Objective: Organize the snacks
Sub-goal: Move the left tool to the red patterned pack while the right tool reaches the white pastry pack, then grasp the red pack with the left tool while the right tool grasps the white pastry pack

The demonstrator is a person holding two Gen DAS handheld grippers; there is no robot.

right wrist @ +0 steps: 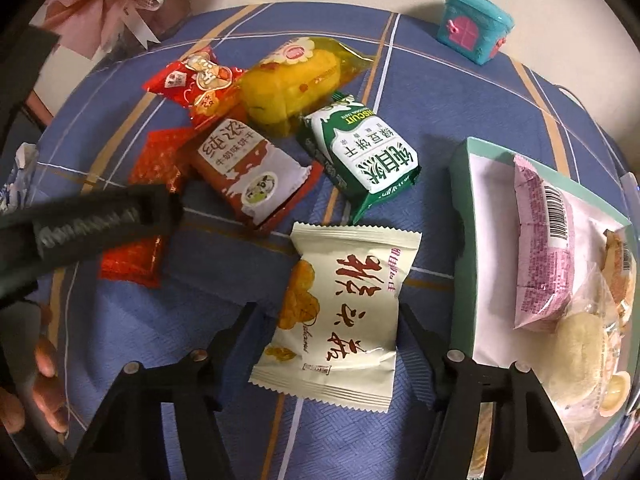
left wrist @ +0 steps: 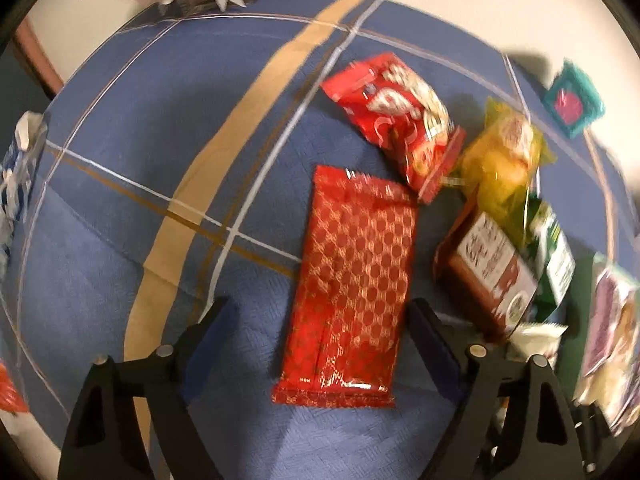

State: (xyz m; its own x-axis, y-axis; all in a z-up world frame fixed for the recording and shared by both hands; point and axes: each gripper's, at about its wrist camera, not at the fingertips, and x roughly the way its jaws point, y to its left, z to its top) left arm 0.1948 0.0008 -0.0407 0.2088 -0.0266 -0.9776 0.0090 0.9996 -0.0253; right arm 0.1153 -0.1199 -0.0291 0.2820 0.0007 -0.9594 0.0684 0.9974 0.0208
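Left wrist view: left gripper (left wrist: 320,320) straddles the red patterned packet (left wrist: 352,284) at six o'clock, jaws apart, not pressing. Right gripper (right wrist: 324,328) likewise brackets the cream packet (right wrist: 340,320). Both look light, crinkly, slippery; grip across the middle. The tray (right wrist: 464,240) at three o'clock is cut off.

Glossy foil red packet (left wrist: 350,280); matt cream wrapper (right wrist: 340,320); woven cloth tablecloth (left wrist: 120,120).
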